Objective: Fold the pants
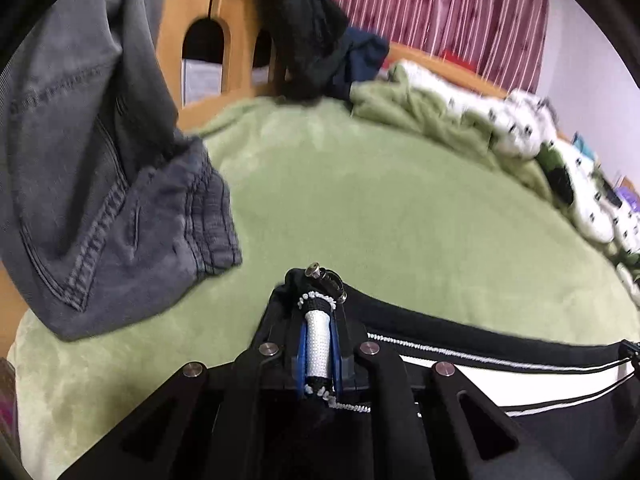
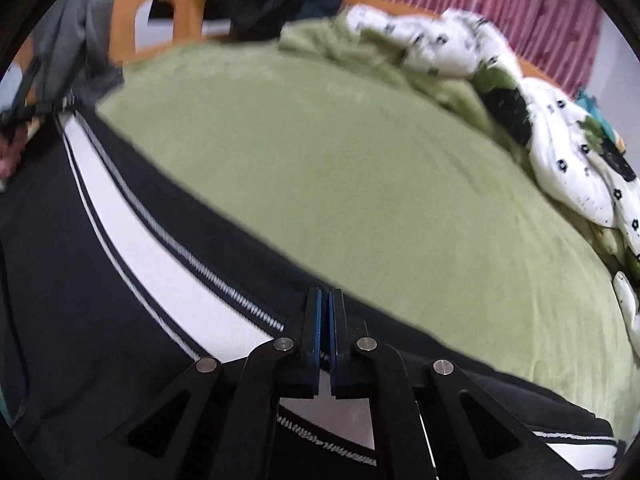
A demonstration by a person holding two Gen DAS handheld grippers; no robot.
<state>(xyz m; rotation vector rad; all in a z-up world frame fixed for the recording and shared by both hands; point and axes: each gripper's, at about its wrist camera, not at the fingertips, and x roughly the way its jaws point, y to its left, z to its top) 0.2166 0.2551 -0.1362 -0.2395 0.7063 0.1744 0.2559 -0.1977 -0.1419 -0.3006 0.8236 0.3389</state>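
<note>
Left wrist view: green bed cover (image 1: 360, 208) fills everything ahead of your grippers. Black pants (image 1: 480, 336) with a white stripe lie stretched along its near edge, right under both tools, running from your left gripper (image 1: 318, 320) off to its right. Grey pants (image 1: 100, 184) hang up and left of that gripper, clear of it. A crumpled white quilt (image 1: 520, 120) is heaped far ahead to the right, well apart.

Left gripper: clamped on the pants' edge at a white drawcord (image 1: 318, 344), metal tip poking out past the fingers. Right gripper (image 2: 325, 320): jaws together over the pants' edge beside the zip (image 2: 224, 280); fabric sits at the pads, so it reads as a pinch, though the cloth between them is hard to make out.

Progress: early, by my reading. Both ends gripped, garment flat, no fold made yet. All folds remain.

Containers: none seen.
</note>
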